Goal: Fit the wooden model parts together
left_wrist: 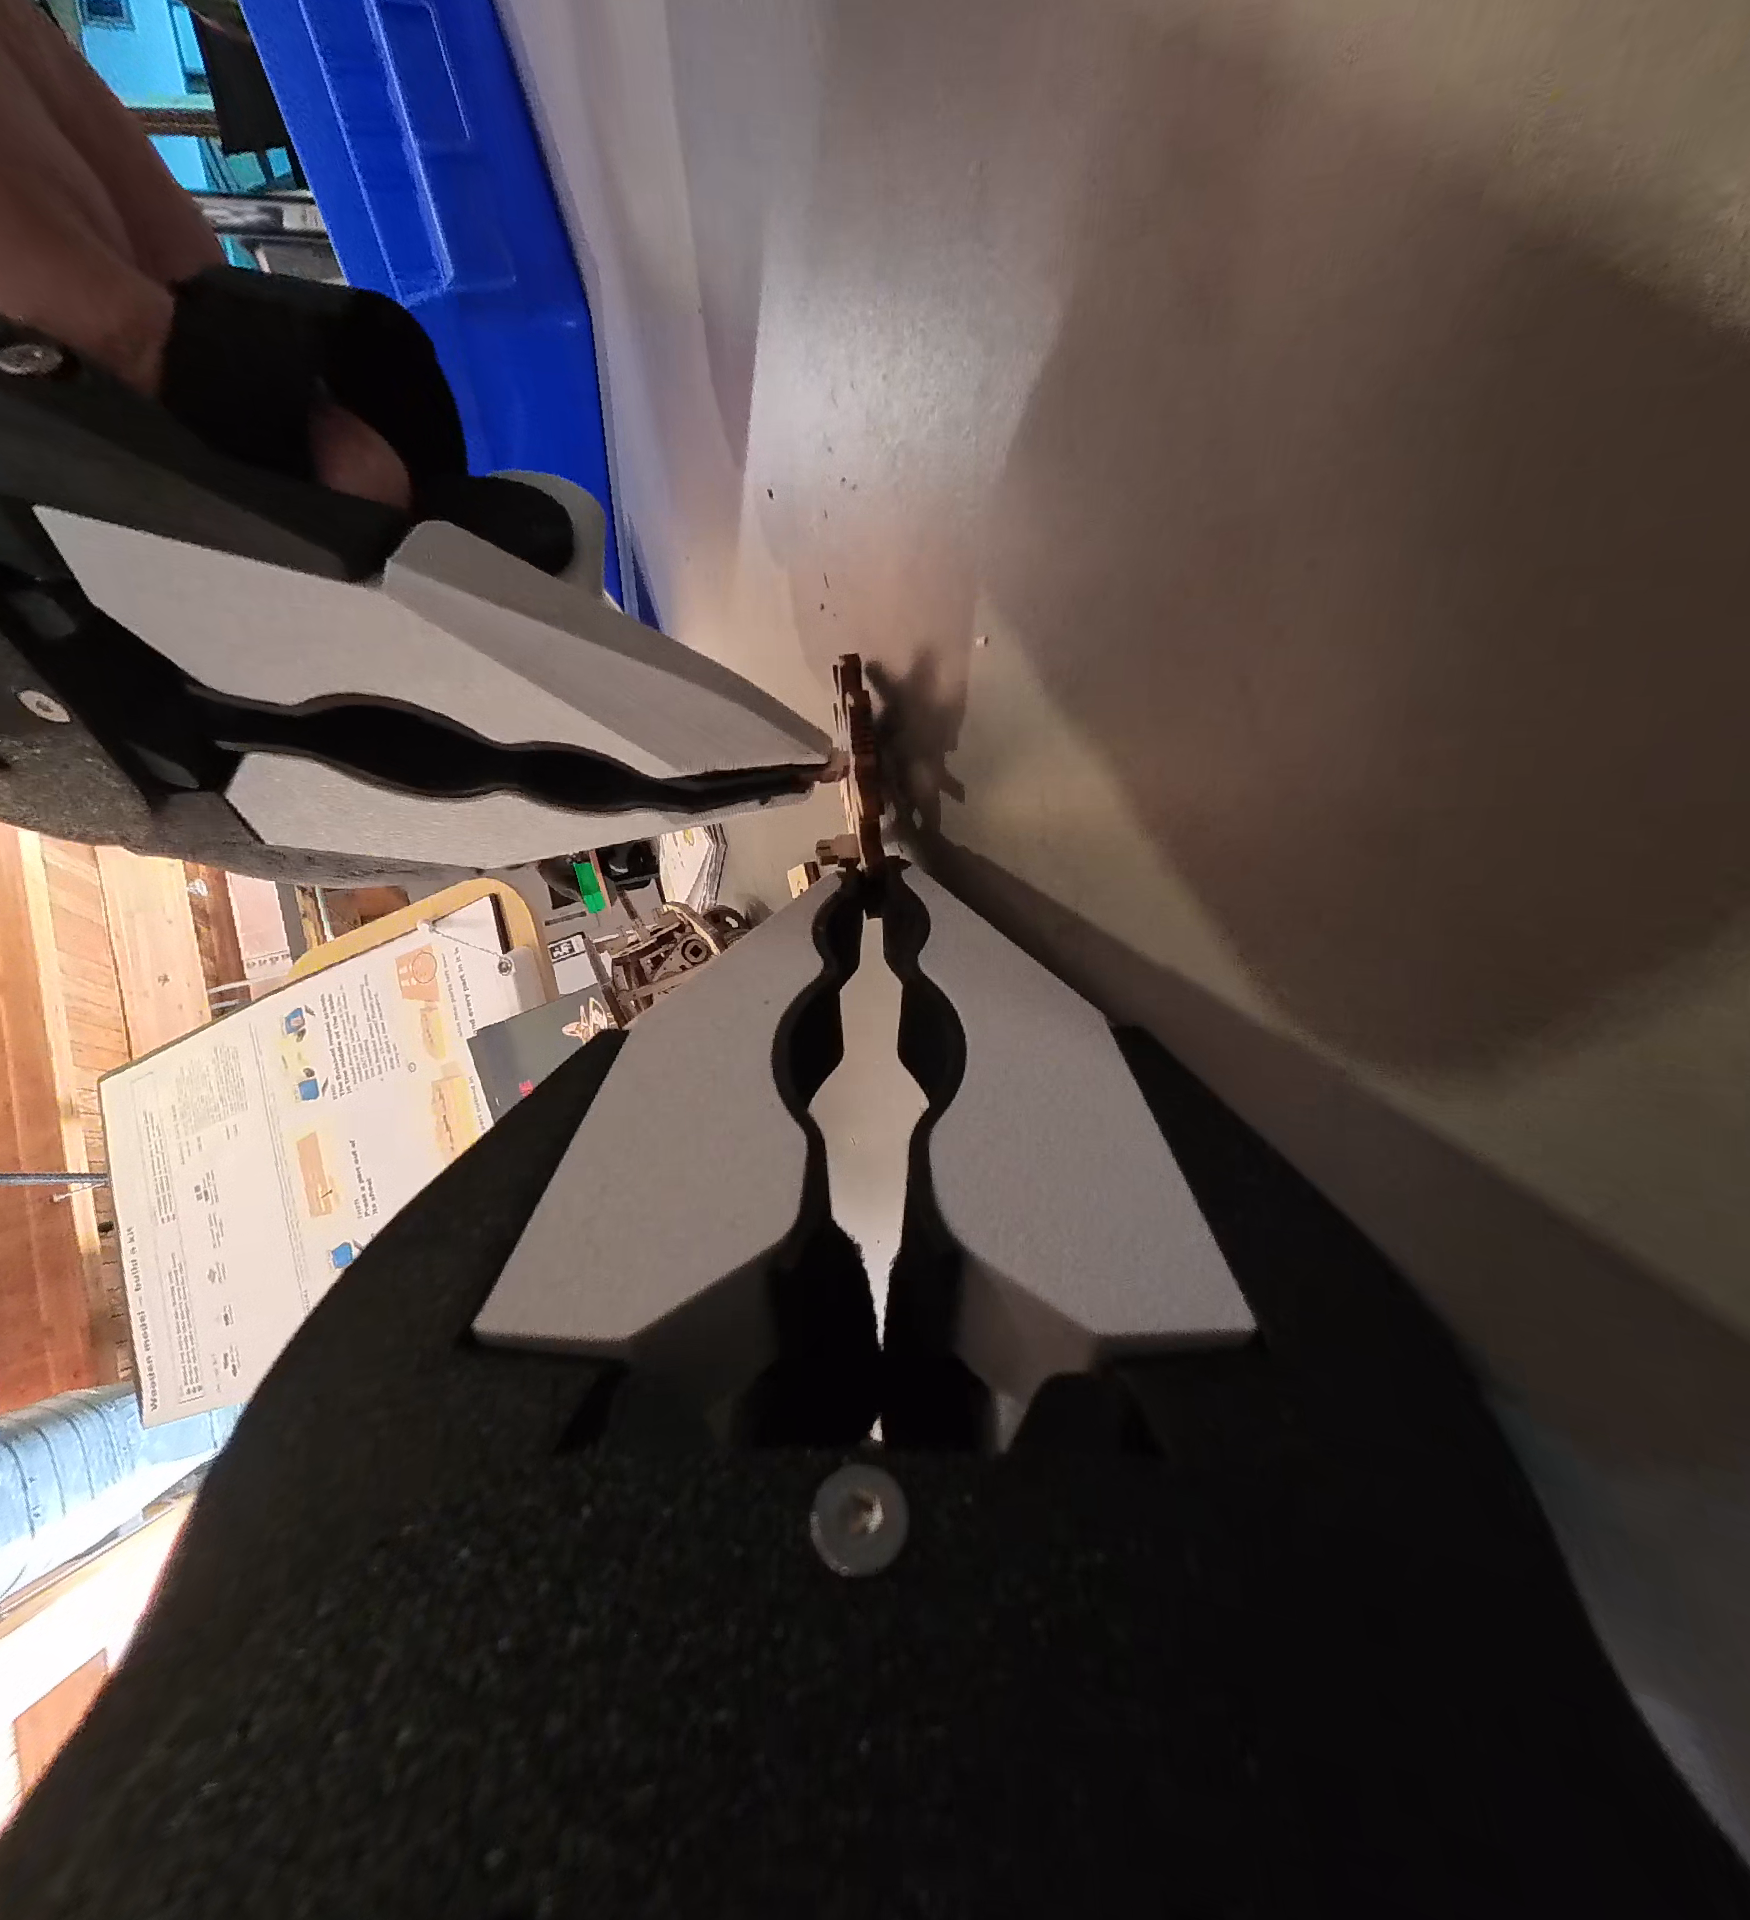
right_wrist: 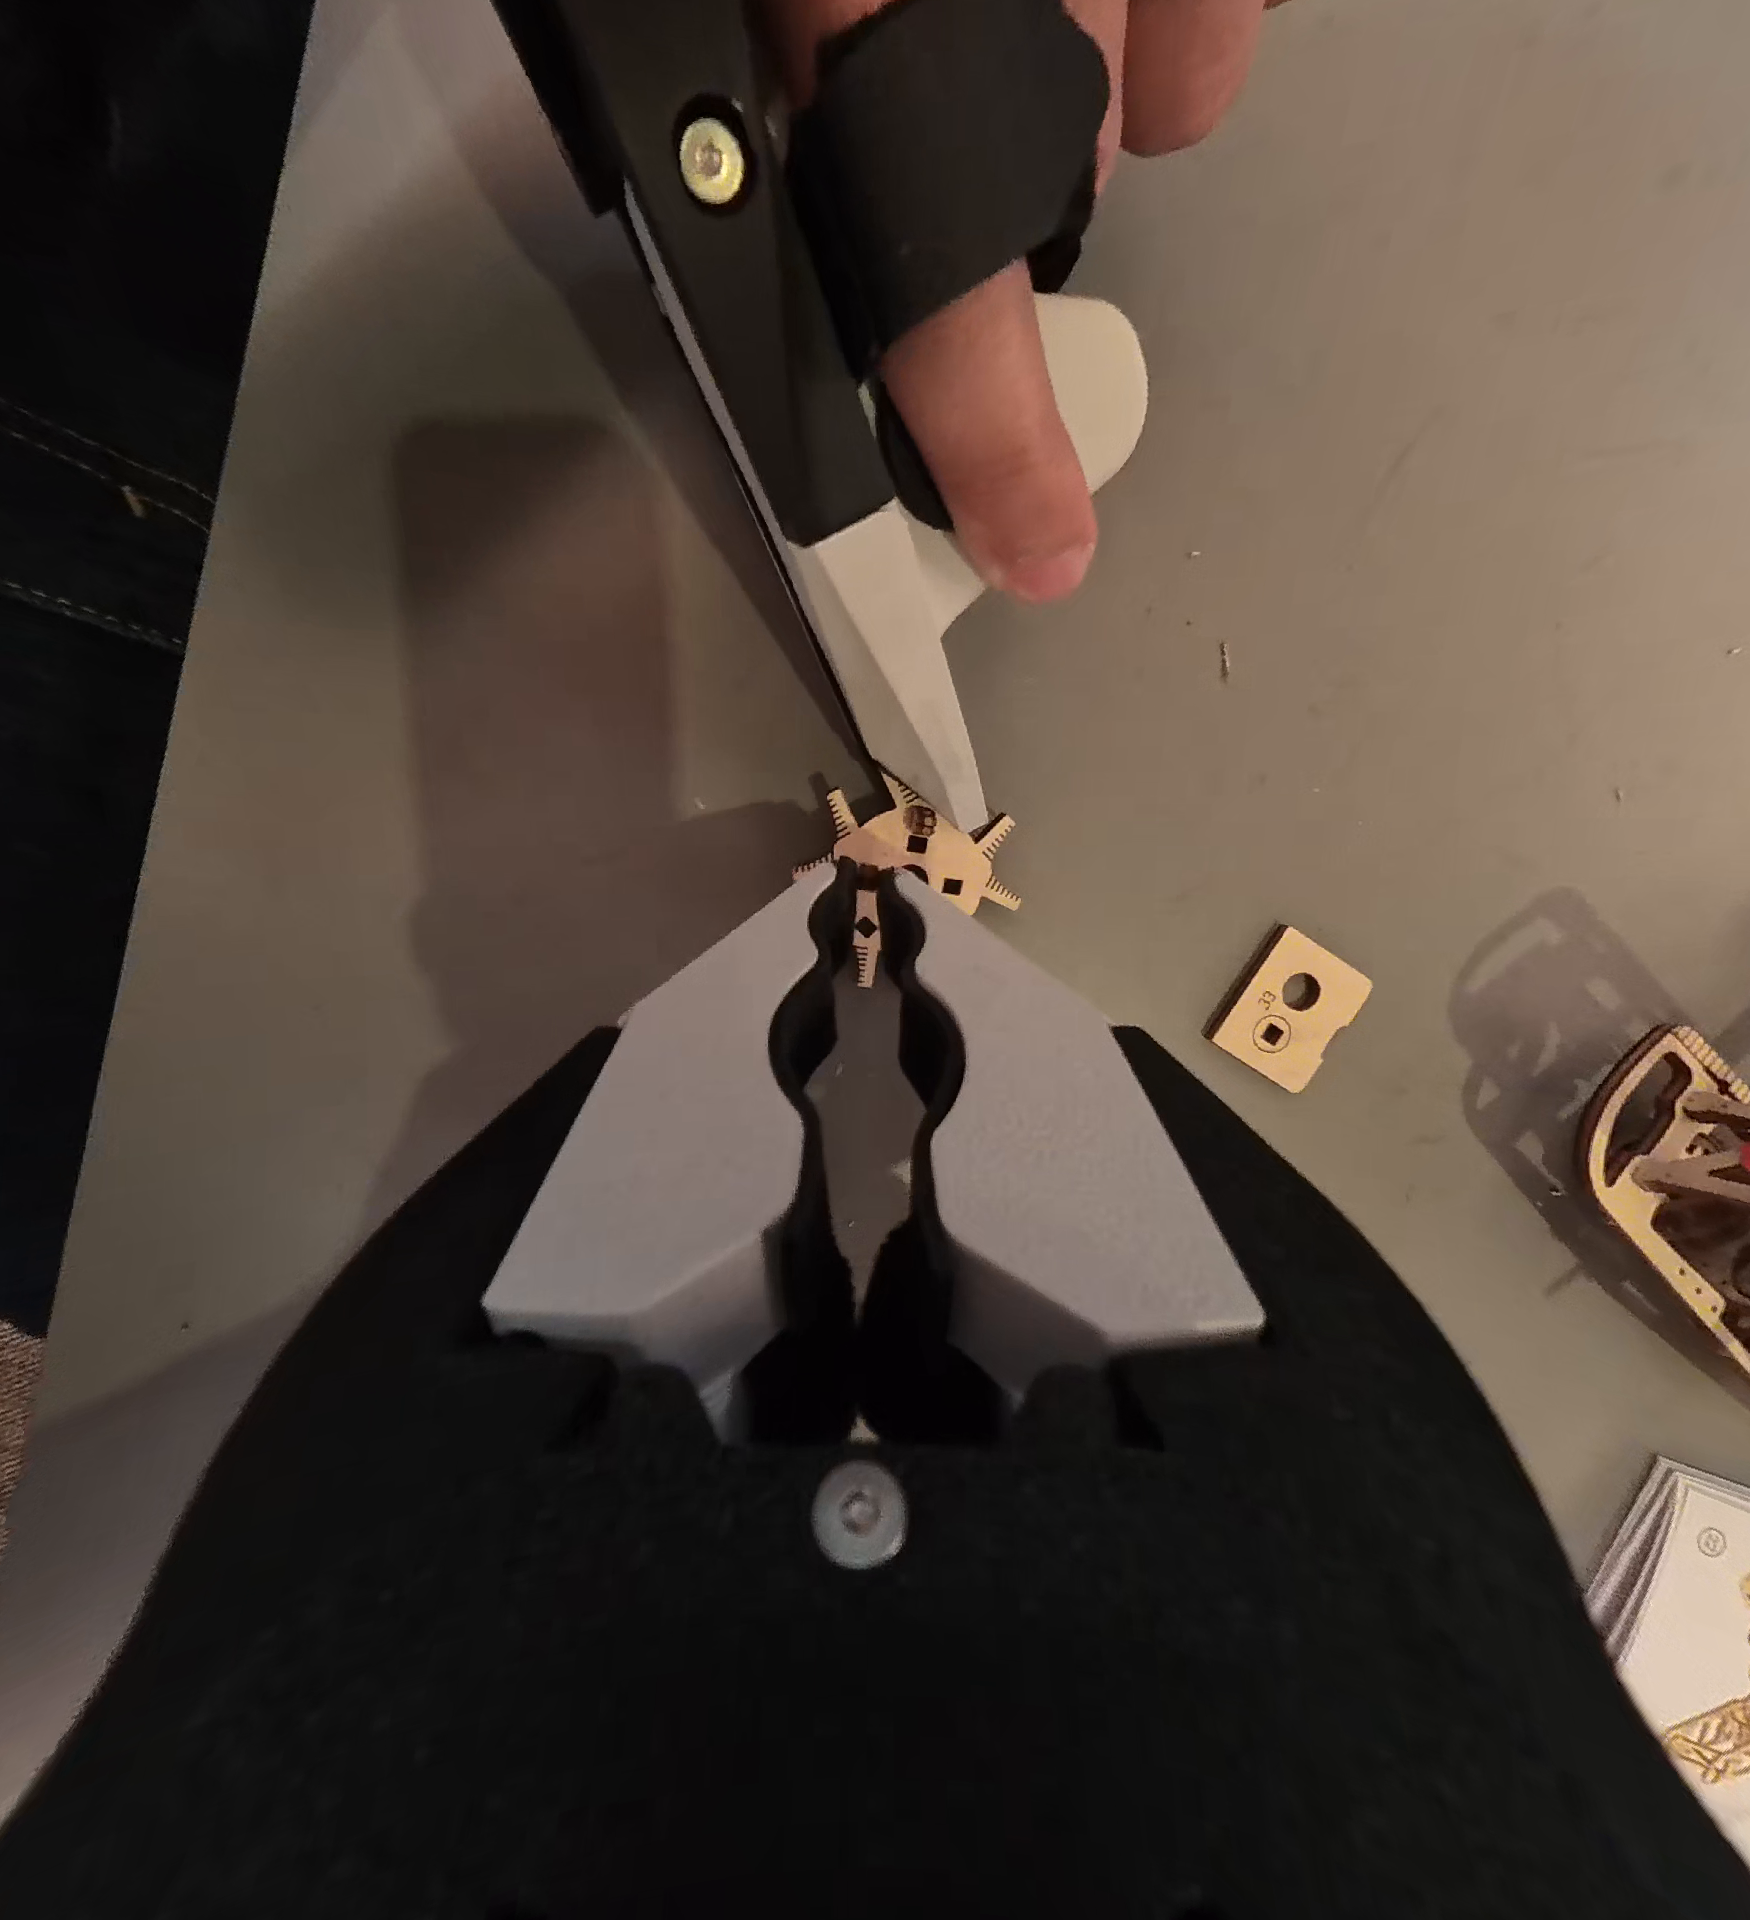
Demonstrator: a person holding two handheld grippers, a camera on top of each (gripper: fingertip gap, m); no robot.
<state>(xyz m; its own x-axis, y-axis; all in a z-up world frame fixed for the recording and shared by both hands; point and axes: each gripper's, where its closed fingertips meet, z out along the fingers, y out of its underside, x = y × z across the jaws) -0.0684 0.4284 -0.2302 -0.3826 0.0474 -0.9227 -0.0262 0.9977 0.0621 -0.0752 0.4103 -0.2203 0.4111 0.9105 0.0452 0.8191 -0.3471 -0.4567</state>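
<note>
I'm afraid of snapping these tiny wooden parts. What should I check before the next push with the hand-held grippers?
1. Left hand-held gripper shut on the star-shaped hub: ok.
2. Right hand-held gripper shut on the toothed spoke: ok.
3. Spoke fully seated in the hub: cannot tell, fingertips hide the joint.
4. Square plate lying clear of the work: ok.
5. Partly built model out of the way: ok.

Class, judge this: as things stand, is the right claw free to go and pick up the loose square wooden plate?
Probably not yet: the right claw is shut on the toothed wooden part, though the square plate lies unobstructed on the table.
</note>
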